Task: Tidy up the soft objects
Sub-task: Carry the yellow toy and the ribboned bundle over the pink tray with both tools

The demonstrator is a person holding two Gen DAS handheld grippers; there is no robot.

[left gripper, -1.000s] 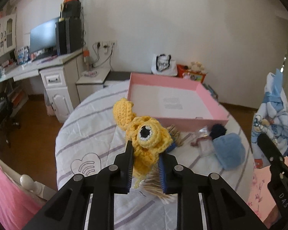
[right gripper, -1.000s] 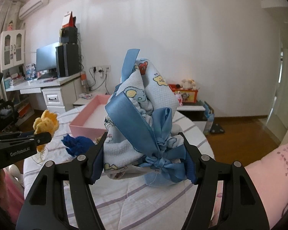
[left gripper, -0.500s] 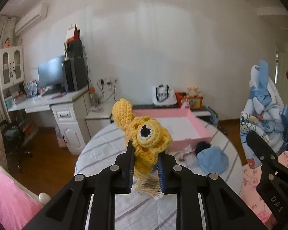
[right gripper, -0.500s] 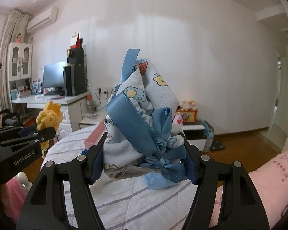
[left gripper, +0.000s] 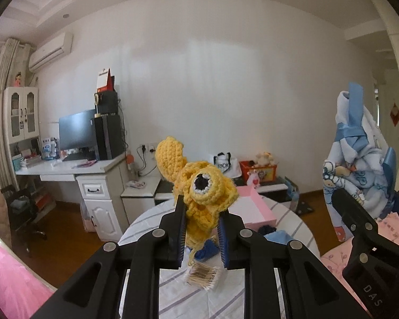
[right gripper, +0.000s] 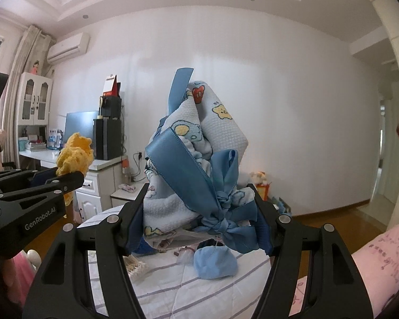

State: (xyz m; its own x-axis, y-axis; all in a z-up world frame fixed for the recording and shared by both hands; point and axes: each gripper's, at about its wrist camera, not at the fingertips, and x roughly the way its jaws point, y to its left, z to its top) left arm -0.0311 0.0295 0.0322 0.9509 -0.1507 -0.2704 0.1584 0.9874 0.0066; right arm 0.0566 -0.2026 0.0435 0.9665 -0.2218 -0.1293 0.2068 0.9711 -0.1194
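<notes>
My left gripper (left gripper: 201, 235) is shut on a yellow crocheted toy (left gripper: 199, 191) with one black-and-white eye, held high above the round table (left gripper: 292, 214). The toy also shows in the right wrist view (right gripper: 74, 154). My right gripper (right gripper: 200, 228) is shut on a light blue printed cloth bundle tied with a blue ribbon (right gripper: 196, 164), also lifted; it shows at the right of the left wrist view (left gripper: 359, 164). The pink box (left gripper: 252, 208) lies on the table behind the toy.
On the striped tablecloth lie a light blue soft pouch (right gripper: 215, 263), a dark blue item (left gripper: 267, 230) and a packet of cotton swabs (left gripper: 203, 277). A white desk with a monitor (left gripper: 77, 133) stands at the left. Pink bedding (right gripper: 380, 260) is at the right.
Both grippers have risen and tilted upward with their loads. The table and pink box have dropped low in both views, and the ceiling now shows.
</notes>
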